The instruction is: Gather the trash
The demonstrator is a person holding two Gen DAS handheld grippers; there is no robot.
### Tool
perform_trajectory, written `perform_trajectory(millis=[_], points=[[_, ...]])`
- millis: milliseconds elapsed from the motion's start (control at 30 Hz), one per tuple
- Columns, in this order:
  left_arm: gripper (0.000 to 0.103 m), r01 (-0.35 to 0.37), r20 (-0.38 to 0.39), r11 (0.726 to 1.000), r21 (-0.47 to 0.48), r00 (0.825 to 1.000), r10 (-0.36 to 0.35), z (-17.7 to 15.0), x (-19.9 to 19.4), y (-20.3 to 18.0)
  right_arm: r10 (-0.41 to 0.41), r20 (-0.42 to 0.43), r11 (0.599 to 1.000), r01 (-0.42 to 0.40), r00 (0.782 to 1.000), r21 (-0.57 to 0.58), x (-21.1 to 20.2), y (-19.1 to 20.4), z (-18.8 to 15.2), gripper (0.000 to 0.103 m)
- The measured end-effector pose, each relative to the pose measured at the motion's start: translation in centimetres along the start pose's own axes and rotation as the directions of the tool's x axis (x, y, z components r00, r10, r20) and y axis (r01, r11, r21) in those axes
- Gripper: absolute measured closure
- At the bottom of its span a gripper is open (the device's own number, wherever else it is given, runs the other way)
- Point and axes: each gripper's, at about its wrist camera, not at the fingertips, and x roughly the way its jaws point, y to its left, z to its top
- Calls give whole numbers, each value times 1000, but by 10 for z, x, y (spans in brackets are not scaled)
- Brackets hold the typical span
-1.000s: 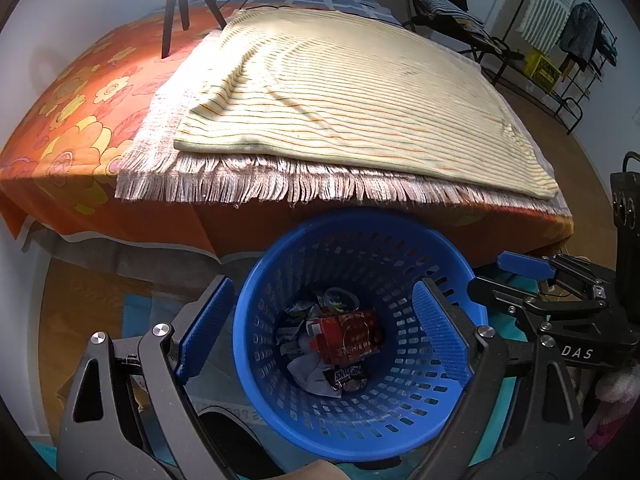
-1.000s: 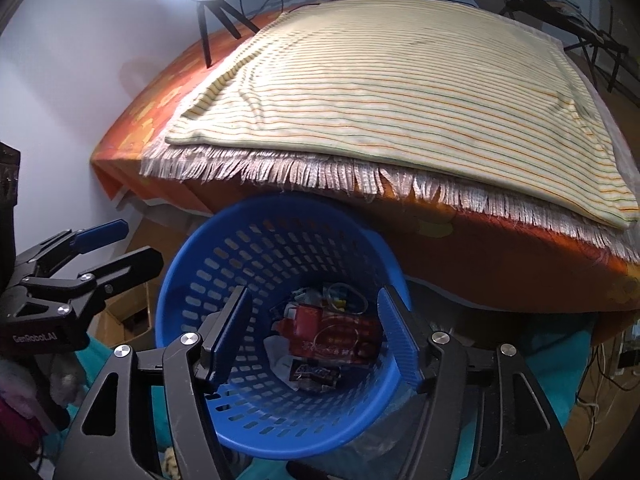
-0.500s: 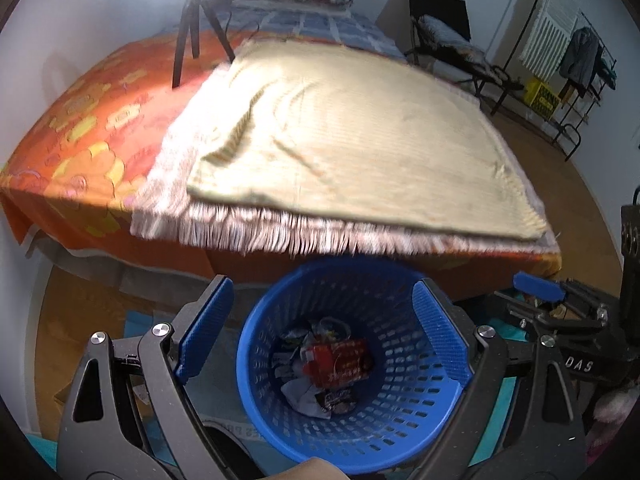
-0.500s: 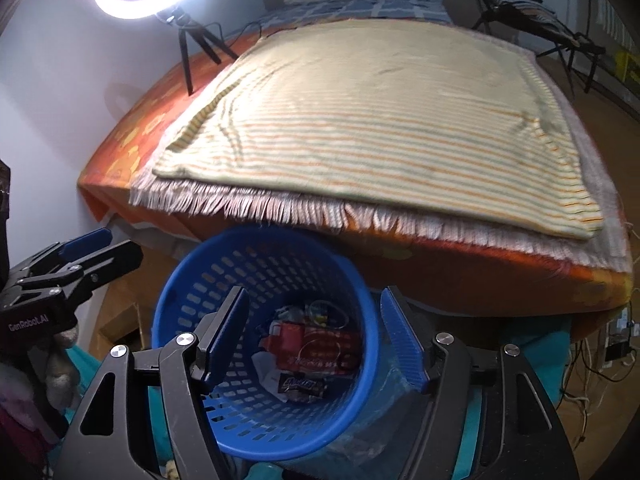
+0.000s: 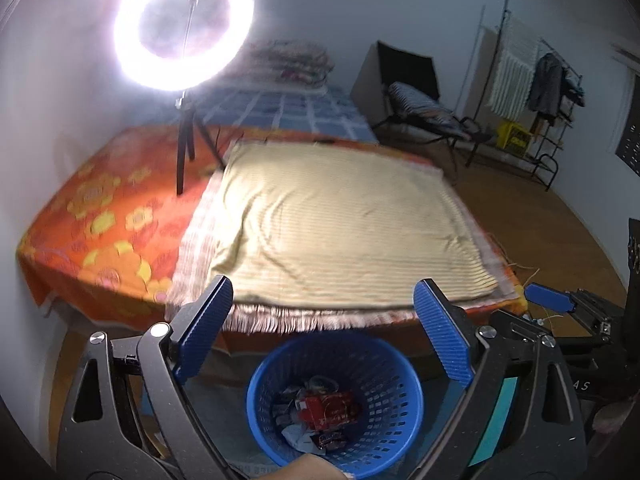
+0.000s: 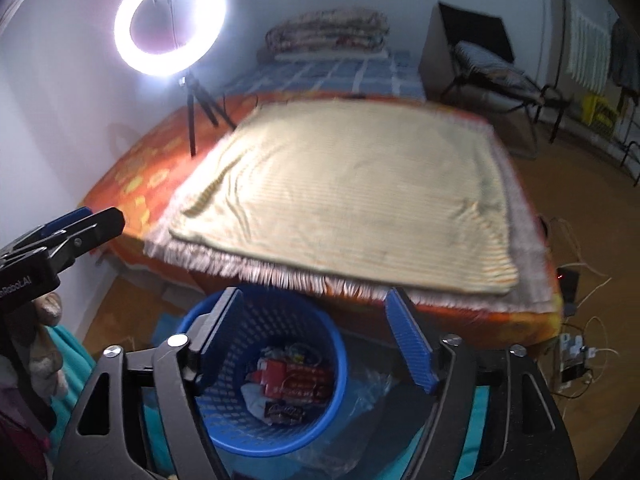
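A blue perforated basket (image 5: pixel 376 356) stands on the floor at the foot of the bed; it also shows in the right wrist view (image 6: pixel 240 332). Inside lie a red wrapper (image 5: pixel 328 410) and other crumpled wrappers (image 6: pixel 284 410). My left gripper (image 5: pixel 324 336) is open and empty, held above and behind the basket. My right gripper (image 6: pixel 316 338) is open and empty, also above the basket. The striped yellow blanket (image 5: pixel 348 224) on the bed has no trash visible on it.
A bed with an orange flowered sheet (image 5: pixel 104 232) fills the middle. A lit ring light on a tripod (image 5: pixel 184 36) stands on its left part. Folded bedding (image 6: pixel 328 36) lies at the back. A folding chair (image 5: pixel 420 96) and clothes rack (image 5: pixel 532 80) stand at the right.
Both grippers have risen and pulled back from the basket, so it looks smaller and lower. The ring light and the far room have come into view. Both stay open.
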Motion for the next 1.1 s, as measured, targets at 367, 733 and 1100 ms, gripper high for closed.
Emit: perform_trajectory(millis=[367, 733, 1100], points=[[1, -9, 132, 999, 34, 991, 4, 28, -64, -8, -33, 166, 996, 47, 986, -81, -76, 30, 26, 24], [1, -37, 123, 999, 37, 992, 32, 41, -69, -19, 38, 204, 998, -27, 978, -59, -87, 25, 36, 23], [1, -77, 85, 997, 27, 994, 74, 57, -52, -38, 72, 204, 997, -69, 976, -22, -69, -6, 48, 23]])
